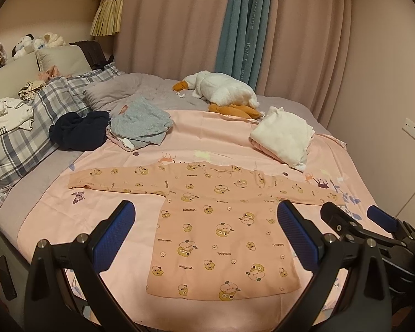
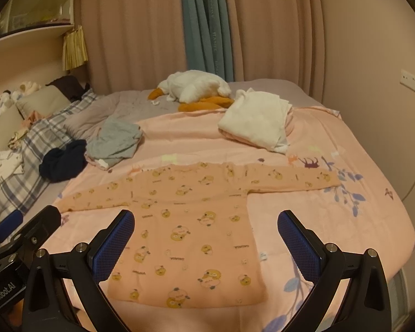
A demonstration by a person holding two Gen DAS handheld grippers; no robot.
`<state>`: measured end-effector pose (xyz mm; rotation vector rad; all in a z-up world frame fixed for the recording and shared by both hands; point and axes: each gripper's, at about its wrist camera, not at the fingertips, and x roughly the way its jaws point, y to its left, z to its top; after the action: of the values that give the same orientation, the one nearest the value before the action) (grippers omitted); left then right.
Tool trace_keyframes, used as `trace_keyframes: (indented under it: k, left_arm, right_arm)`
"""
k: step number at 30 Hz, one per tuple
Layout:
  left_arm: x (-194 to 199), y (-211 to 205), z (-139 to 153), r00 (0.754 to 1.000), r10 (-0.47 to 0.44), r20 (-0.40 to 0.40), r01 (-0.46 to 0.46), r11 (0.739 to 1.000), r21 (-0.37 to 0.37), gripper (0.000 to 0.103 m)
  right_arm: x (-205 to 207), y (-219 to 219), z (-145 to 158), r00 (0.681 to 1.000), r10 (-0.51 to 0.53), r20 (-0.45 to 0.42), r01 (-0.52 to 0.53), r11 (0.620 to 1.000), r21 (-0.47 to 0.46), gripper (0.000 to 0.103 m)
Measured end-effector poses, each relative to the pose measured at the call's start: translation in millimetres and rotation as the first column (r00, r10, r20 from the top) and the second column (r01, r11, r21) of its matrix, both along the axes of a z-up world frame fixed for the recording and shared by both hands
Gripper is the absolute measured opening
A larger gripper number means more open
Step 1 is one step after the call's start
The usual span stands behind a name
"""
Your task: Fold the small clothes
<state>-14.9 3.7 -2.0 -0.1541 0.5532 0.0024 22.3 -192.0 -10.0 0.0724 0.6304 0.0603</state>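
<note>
Both claws hang over the near edge of the bed, spread wide and holding nothing. The left gripper (image 1: 206, 218) has its blue pads (image 1: 112, 238) well apart, with the shirt's body showing in the gap between them; the right gripper (image 2: 206, 228) is splayed just as far and touches no cloth. In the left view the right one sits at about 4 o'clock, beside its partner.

Between them, the small peach long-sleeved shirt (image 1: 218, 227) with a duck print lies flat on the pink sheet (image 1: 141, 221), sleeves stretched out to 9 and 3 o'clock and hem towards the claws.

Further out, at 11 o'clock, a grey garment (image 1: 141, 123) lies crumpled next to a dark navy one (image 1: 80, 130). At 1 o'clock sits a folded white pile (image 1: 283, 135), and beyond it a plush goose (image 1: 224, 91) lies before the curtains (image 1: 179, 22).
</note>
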Motion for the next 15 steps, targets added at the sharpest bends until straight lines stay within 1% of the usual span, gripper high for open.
trace_keyframes:
  k: [15]
  left_arm:
    - [-8.8, -5.3, 3.8, 1.0, -0.01, 0.022, 0.01, 1.0, 0.008, 0.103]
  right_arm:
    - [-6.5, -5.0, 4.3, 1.0, -0.003, 0.01, 0.003, 1.0, 0.008, 0.103]
